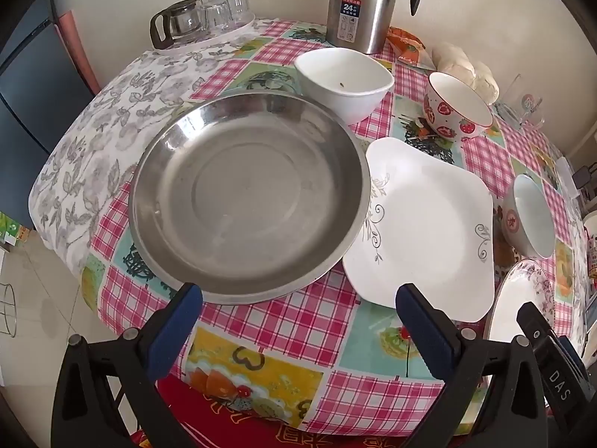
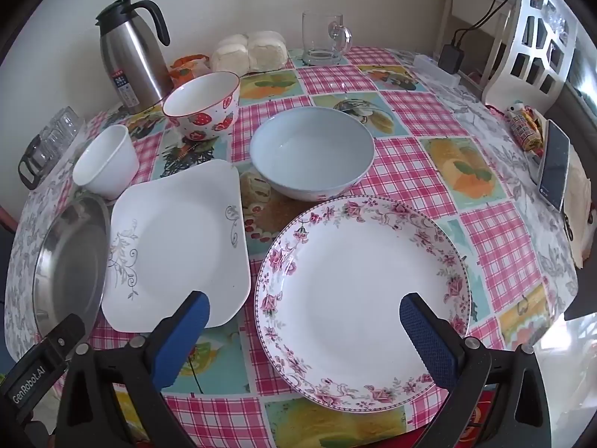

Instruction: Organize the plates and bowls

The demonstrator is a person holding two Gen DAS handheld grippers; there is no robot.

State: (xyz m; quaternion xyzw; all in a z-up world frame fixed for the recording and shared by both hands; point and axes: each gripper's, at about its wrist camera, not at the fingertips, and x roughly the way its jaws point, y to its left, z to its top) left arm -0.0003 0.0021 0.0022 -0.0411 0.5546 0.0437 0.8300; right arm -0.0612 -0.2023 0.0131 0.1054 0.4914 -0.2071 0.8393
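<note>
Right tool (image 2: 304, 311) wide, empty, hovers over round floral-rimmed white plate (image 2: 362, 280); left tool (image 1: 298, 300) wide, nearer round steel dish (image 1: 246, 198)

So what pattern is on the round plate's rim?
Pink flowers on white round plate; clearest in the right wrist view.

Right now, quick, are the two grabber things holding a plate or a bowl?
Left gripper: open, holding nothing, above the steel plate.
Right gripper: open, holding nothing, above the floral plate.
</note>
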